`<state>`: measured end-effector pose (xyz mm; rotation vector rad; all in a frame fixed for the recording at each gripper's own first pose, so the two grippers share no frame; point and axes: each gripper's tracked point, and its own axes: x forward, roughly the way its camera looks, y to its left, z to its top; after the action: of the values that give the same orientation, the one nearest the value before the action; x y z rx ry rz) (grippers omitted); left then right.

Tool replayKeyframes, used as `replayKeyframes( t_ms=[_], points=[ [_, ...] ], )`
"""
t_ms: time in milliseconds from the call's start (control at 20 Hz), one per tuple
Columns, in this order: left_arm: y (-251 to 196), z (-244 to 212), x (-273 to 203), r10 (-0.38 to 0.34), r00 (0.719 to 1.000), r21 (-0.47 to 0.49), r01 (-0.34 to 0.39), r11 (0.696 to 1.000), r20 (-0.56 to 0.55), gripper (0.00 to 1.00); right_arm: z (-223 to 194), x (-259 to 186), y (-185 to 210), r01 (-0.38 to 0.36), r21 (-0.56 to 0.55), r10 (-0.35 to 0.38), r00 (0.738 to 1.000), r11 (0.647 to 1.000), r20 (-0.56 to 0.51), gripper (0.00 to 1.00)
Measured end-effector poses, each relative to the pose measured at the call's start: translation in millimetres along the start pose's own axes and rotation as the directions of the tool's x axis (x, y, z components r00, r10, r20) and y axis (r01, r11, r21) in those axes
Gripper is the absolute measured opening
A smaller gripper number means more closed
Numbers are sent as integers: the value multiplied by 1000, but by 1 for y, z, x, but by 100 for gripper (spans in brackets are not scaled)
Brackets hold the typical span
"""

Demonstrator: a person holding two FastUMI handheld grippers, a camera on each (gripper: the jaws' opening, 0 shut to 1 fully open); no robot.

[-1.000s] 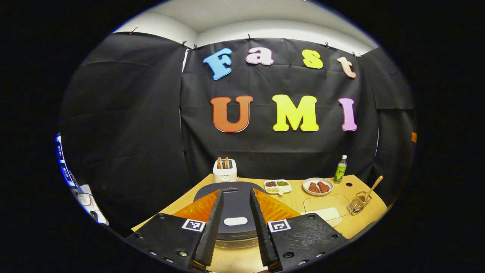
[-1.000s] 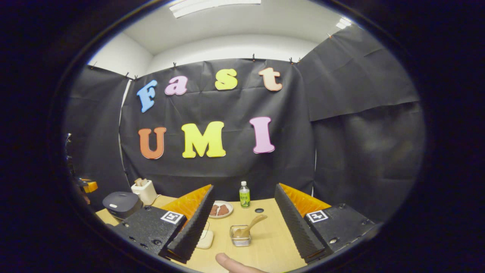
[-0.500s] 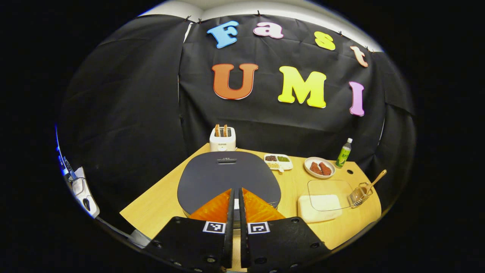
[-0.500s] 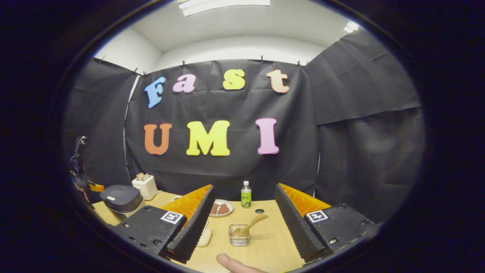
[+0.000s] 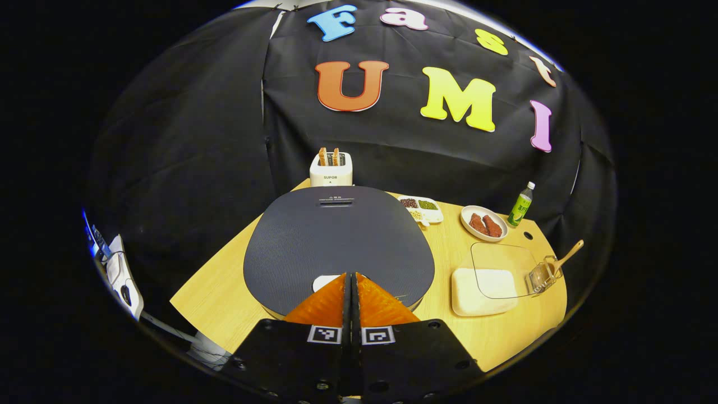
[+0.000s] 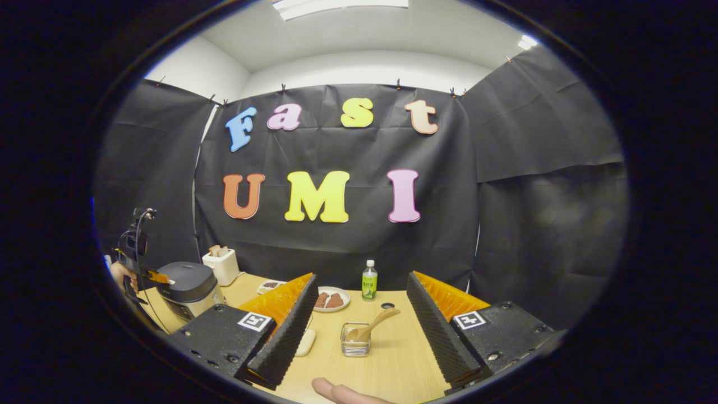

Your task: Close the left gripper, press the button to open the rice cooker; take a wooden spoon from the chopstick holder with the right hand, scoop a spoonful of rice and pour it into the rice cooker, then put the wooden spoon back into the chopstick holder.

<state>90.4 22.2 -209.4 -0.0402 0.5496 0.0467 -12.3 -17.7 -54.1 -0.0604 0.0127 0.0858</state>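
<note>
- Left hand-held gripper [image 5: 351,280]: fingers pressed together, tips over the rice cooker [image 5: 339,241] lid's front edge, at its white button [image 5: 325,280].
- Right hand-held gripper [image 6: 359,314]: fingers spread wide above bare worktop [image 6: 392,359].
- Wooden spoon [image 6: 374,324] leans in the chopstick holder [image 6: 355,340], between those fingers, apart from both.

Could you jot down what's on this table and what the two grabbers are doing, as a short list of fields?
Left gripper: shut, tips over the rice cooker lid, at its white button
Right gripper: open, holding nothing
Wooden spoon: leaning in the chopstick holder
Rice box: beside the cooker, clear lid askew
Cooker lid: closed
Also on table: toaster, bottle, plate
</note>
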Motion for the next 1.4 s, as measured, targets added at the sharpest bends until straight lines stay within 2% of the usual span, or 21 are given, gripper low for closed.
replayKeyframes(
  t_ms=[100, 200, 300, 350, 400, 500, 600, 750, 800, 900, 1050, 1150, 1200, 1250, 1400],
  points=[
    [1, -3, 1, 34, 999, 101, -36, 994, 18, 0, 0, -6, 4, -13, 5, 13, 1000, 1000, -2, 100],
    [3, -3, -1, 76, 997, 113, -79, 990, 32, 0, 0, -11, 3, -13, -3, 13, 1000, 1000, -1, 100],
    [2, -4, -1, 84, 996, 90, -85, 992, 17, 0, 1, -16, 4, -15, -12, 15, 1000, 1000, 1, 100],
    [2, -4, 0, 66, 998, 113, -66, 991, 5, 0, -1, -19, 3, -11, -21, 11, 1000, 1000, -6, 100],
    [2, -4, 1, 44, 999, 95, -43, 995, -11, 0, -3, -24, 1, -6, -29, 5, 1000, 1000, -15, 100],
    [1, -3, 0, -7, 999, -14, 6, 1000, -46, 0, -1, -34, 3, -14, -53, 13, 1000, 998, -15, 100],
    [2, -3, -2, -42, 998, -42, 40, 998, -43, 0, 2, -44, 3, -7, -73, 7, 1000, 997, 1, 100],
    [3, -1, -2, -37, 999, 28, 37, 999, 10, 0, -5, -52, -8, 79, -131, -78, 997, 988, 12, 100],
    [3, 1, -3, -28, 999, 14, 28, 1000, 22, 0, -8, -54, -2, 76, -146, -75, 997, 986, 11, 98],
    [7, 7, -8, -3, 999, -28, 4, 1000, 49, 0, -12, -57, 10, 63, -171, -63, 998, 983, 10, 100],
    [10, 30, -43, 47, 984, -30, -43, 999, 171, 0, -15, -55, 14, 71, -189, -66, 997, 979, 29, 100],
    [-10, 37, -79, -9, 977, -27, 15, 1000, 215, 0, -21, -52, 20, 73, -182, -68, 997, 981, 33, 100],
    [-15, 41, -98, -23, 968, -11, 27, 1000, 250, 12, -25, -51, 24, 70, -177, -66, 997, 982, 29, 100],
    [-11, 41, -111, -11, 959, 8, 9, 1000, 284, 18, -29, -49, 28, 65, -171, -62, 998, 983, 23, 100],
    [-9, 50, -159, -10, 908, 17, 3, 1000, 419, 76, -34, -44, 29, 76, -159, -73, 997, 984, 20, 100]
  ],
)
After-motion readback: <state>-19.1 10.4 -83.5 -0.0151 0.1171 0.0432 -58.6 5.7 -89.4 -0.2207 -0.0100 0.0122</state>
